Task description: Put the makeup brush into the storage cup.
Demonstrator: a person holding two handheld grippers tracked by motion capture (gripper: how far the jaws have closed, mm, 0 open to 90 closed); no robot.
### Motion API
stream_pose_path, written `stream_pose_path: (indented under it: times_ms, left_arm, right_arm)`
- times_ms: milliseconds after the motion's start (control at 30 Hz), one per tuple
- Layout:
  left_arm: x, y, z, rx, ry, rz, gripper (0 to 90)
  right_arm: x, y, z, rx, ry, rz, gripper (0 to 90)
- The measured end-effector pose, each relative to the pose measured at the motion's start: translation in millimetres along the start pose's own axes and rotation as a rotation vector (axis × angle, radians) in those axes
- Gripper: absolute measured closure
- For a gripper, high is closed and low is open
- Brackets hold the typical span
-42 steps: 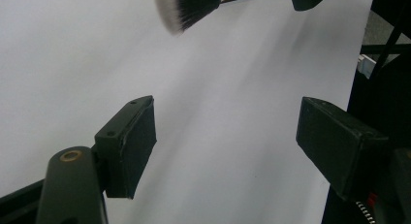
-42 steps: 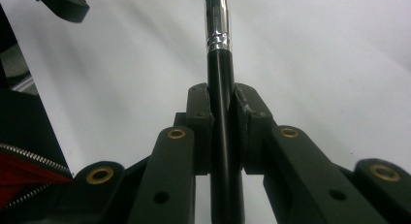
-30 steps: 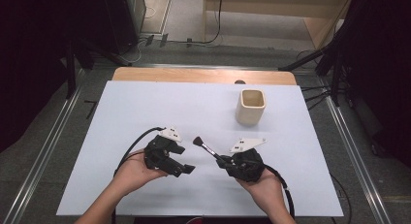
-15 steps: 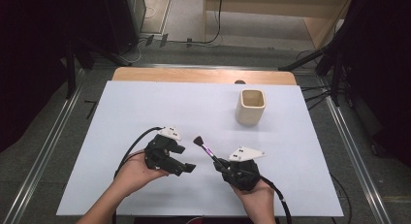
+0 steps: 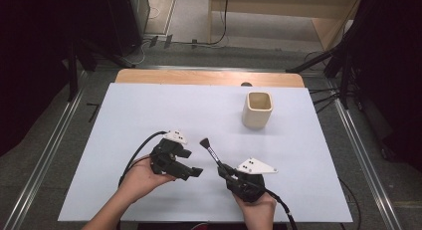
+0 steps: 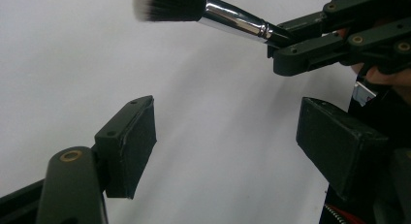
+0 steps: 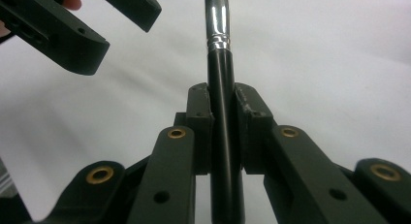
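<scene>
The brush (image 6: 213, 15) has soft hairs, a shiny metal neck and a glossy black handle, the gripper pads (image 6: 133, 141) look dull black plastic, and the table (image 5: 149, 115) is smooth and matt.

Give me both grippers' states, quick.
Left gripper: open, jaws wide apart, nothing between them.
Right gripper: shut on the makeup brush, clamping its black handle.

White-topped bench (image 5: 149, 115) with a wooden far edge (image 5: 209, 78), grey carpet floor (image 5: 40, 155) around it, metal rails (image 5: 54, 135) along both sides, pale wooden furniture (image 5: 278, 8) behind, cables (image 5: 224, 21) on the floor, dark surroundings.
</scene>
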State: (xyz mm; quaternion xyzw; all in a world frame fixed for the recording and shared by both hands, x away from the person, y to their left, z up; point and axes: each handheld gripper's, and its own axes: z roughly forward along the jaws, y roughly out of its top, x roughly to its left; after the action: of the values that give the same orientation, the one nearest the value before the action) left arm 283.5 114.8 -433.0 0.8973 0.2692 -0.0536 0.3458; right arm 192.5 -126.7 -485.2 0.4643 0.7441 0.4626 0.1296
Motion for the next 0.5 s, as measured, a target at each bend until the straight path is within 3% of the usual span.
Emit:
stream_pose_path:
  times_ms: [267, 367, 400, 500]
  left_arm:
    - [-0.8, -0.2, -1.6, -0.051, 0.000, -0.026, 22.7]
    - [-1.0, -0.1, -1.9, -0.060, 0.002, -0.025, 22.7]
    - [-1.6, 0.1, -1.9, -0.070, 0.004, -0.028, 22.7]
    - [-1.8, 0.1, -2.0, -0.080, 0.001, -0.032, 22.7]
  right_arm:
    - [4.0, -13.6, 2.3, -0.080, -0.016, 0.045, 79.6]
    - [3.3, -17.1, 2.9, -0.108, 0.004, 0.076, 79.5]
    - [2.3, -19.0, 4.4, -0.119, 0.024, 0.107, 79.6]
    - [1.0, -19.5, 6.2, -0.121, 0.040, 0.127, 79.5]
